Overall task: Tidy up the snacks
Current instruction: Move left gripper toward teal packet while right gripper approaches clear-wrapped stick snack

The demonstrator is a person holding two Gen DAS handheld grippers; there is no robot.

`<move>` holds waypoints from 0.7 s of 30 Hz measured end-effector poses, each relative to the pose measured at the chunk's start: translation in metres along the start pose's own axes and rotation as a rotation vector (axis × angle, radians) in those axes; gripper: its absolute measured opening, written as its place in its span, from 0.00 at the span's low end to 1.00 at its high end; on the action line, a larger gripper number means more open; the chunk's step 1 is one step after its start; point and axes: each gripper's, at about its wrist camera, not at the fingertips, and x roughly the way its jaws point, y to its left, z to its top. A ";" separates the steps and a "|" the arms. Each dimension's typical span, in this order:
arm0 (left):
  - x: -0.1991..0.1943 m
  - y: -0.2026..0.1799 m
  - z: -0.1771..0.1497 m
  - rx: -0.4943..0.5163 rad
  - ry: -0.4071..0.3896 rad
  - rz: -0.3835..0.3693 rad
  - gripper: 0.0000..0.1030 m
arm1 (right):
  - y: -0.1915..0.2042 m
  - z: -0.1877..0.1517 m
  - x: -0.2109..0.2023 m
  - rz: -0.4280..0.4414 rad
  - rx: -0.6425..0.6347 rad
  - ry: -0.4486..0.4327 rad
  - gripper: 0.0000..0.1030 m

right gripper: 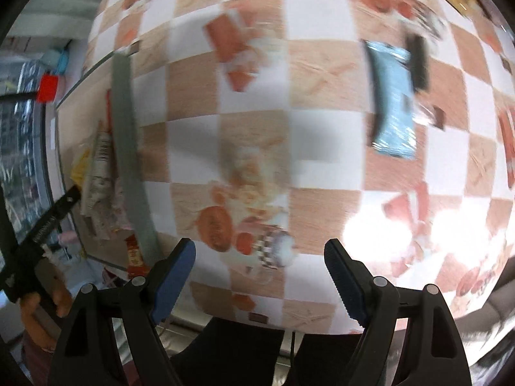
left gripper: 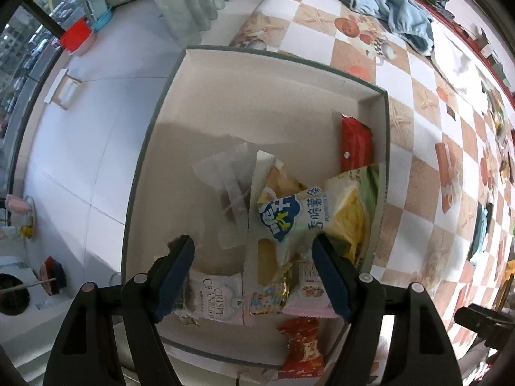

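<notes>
A shallow grey-edged cardboard box (left gripper: 225,96) sits on the checkered tablecloth (left gripper: 418,128) and holds several snack packs. Among them are a chips bag with blue lettering (left gripper: 305,212), a red bar (left gripper: 355,144), a clear wrapper (left gripper: 225,173) and pink-white cranberry packs (left gripper: 215,299). My left gripper (left gripper: 252,244) hangs open straight above this pile, and its pads press on nothing. My right gripper (right gripper: 260,246) is open and empty over the bare tablecloth (right gripper: 257,103); this view is blurred. A light blue packet (right gripper: 392,96) lies on the cloth up and to the right of it.
A red candy pack (left gripper: 301,347) lies at the box's near edge. A blue towel (left gripper: 392,6) lies far back on the table. In the right wrist view the box wall (right gripper: 125,128) stands at the left, with a hand holding the other gripper (right gripper: 48,218) beyond it.
</notes>
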 end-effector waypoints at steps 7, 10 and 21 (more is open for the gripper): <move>-0.005 -0.011 -0.024 0.029 0.022 -0.004 0.76 | -0.048 -0.004 0.001 0.000 0.117 0.003 0.81; -0.008 -0.020 -0.038 0.052 0.029 -0.007 0.76 | -0.069 -0.005 0.001 0.006 0.159 0.002 0.81; -0.033 -0.059 -0.063 0.120 -0.001 -0.011 0.76 | -0.119 0.004 -0.010 0.018 0.271 -0.044 0.81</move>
